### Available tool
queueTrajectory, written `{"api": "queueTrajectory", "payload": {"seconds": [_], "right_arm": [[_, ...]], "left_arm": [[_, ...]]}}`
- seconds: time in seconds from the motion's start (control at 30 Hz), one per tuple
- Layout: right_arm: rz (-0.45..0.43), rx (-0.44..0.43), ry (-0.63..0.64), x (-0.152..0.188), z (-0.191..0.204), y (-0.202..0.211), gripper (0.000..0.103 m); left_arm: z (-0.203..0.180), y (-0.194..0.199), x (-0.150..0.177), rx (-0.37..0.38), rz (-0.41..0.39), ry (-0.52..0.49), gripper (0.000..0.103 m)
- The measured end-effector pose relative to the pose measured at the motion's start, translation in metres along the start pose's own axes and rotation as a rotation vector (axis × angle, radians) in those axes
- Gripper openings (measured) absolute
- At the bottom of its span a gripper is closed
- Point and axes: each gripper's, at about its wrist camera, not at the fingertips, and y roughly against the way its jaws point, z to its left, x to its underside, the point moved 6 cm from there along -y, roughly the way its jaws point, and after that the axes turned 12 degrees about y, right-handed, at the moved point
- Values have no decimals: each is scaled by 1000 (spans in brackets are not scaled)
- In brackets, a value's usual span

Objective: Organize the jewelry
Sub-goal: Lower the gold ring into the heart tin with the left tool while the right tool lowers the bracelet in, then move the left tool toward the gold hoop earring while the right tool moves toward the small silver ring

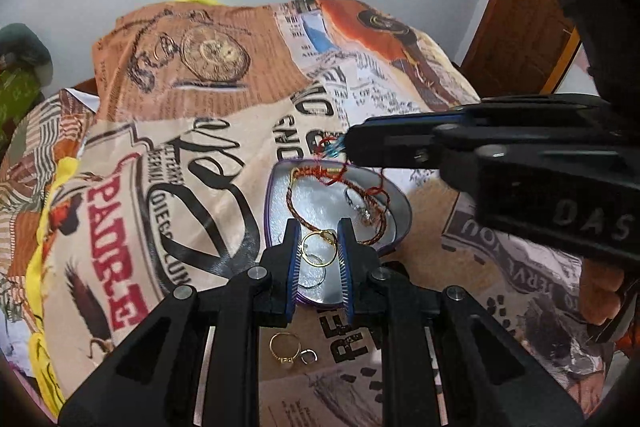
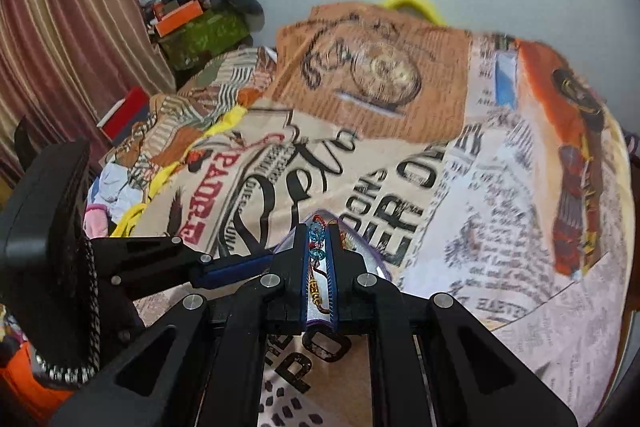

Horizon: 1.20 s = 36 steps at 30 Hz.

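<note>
Gold hoop (image 1: 319, 247) between left hand-held gripper (image 1: 320, 255) pads, over tin (image 1: 400, 211).

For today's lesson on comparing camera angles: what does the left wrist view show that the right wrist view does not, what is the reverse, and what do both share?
Only the left wrist view shows the gold hoop in the left gripper, a braided bracelet in the tin, and two rings lying on the cloth.

Only the right wrist view shows the striped curtain and the blue beads pinched in the right gripper.

Both show the oval tin and the printed cloth.
</note>
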Motion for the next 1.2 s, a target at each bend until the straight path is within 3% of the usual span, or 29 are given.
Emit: {"api": "queueTrajectory", "payload": {"seconds": [0.27,0.57,0.77,0.9,1.03,1.2], "right_arm": [[76,-41,-24,11,-3,-22,7],[107,-43,-22,10,-1,-20,8],[63,-14,-25,5,2,-1,25],[32,21,-7,4,8,17,26],[15,56,27,6,20,33,26],[9,50,38,17,37,41,27]], "left_arm": [[3,-10,3,6,20,14,17],[4,1,3,5,17,22,17],[6,22,1,-4,-8,20,18],[10,43,-2,-15,-34,26,20],[16,66,-2,-26,-67,33,30],[26,87,6,-37,-71,47,30]]}}
